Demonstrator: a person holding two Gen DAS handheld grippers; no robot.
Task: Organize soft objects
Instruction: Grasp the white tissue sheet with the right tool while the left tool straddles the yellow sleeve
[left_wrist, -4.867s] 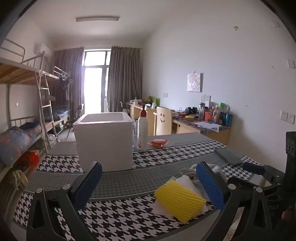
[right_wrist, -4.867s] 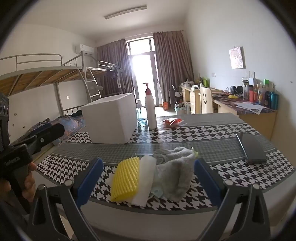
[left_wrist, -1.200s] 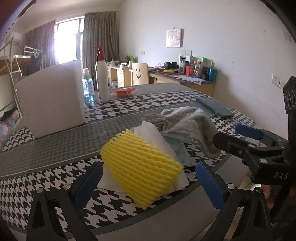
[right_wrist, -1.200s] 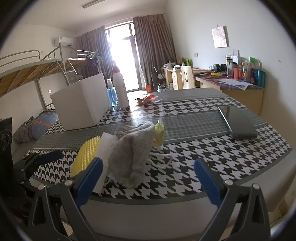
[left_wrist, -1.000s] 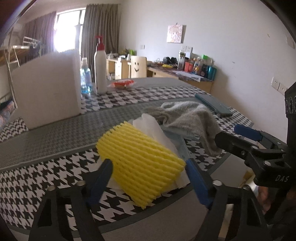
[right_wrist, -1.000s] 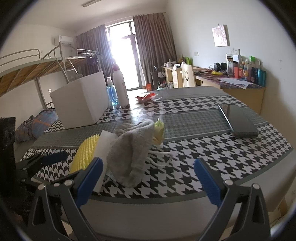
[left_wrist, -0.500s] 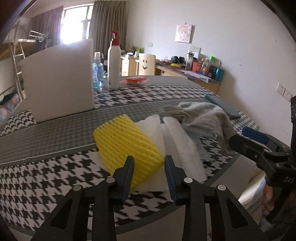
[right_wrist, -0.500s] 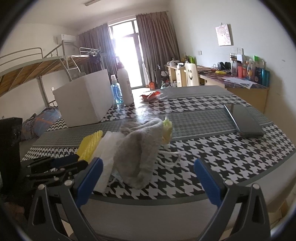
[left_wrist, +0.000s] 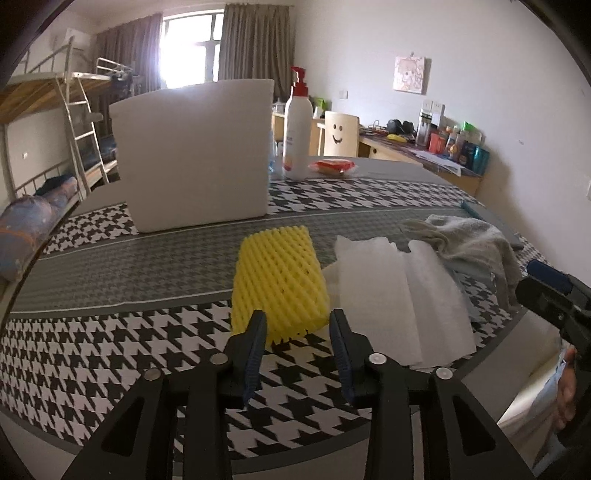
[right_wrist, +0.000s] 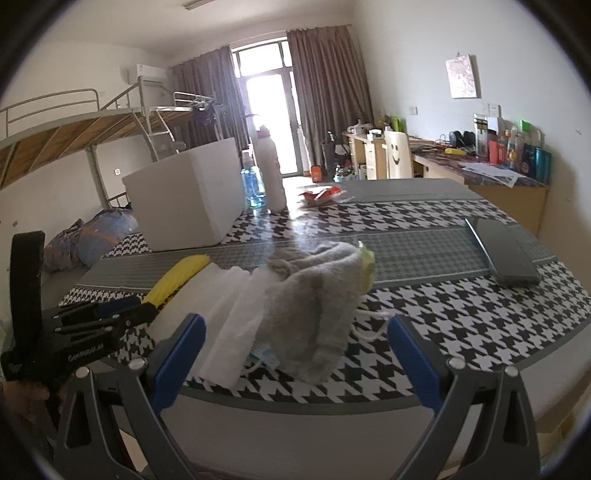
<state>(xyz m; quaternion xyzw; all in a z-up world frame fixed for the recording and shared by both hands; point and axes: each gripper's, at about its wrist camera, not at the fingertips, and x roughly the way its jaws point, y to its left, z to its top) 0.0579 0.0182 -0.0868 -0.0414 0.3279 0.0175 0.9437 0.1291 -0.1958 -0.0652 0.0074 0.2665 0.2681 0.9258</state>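
A: Whereabouts of the yellow foam net (left_wrist: 279, 280)?

B: Flat on the table (left_wrist: 110, 332), close to the front edge, leftmost of the soft pile. Touching the white foam sheets (left_wrist: 391, 295) on its right, with the grey cloth (left_wrist: 469, 240) heaped beyond those.

A: Long axis?

B: Running almost straight away from the left wrist camera, so nearly in line with the fingers. Short near end turned toward the left gripper (left_wrist: 297, 325).

A: And which way from the fingers?

B: Dead ahead, a touch to the left. Near end already reaching in between the two blue pads, though wider than the gap. Left corner hidden behind the left finger, right edge just beside the right pad.

A: Gripping, then?

B: Doesn't look so. Half closed, having just eased open a little, with the foam between them yet showing no squeeze or dent. Hard to swear to contact on the hidden left side.

A: Nearer hand?

B: Left, plainly. Right gripper (right_wrist: 291, 350) spread wide on nothing, hanging off the table's front edge, facing the grey cloth, well to the right of the net.

A: Next move, at a guess?

B: Probably shifting a little left to centre on the net, then pushing further along its length before closing, to pinch across the short width. After that, likely over to the white box (left_wrist: 195, 155), behind and to the left, well apart. Worth watching for the white sheets getting dragged along.
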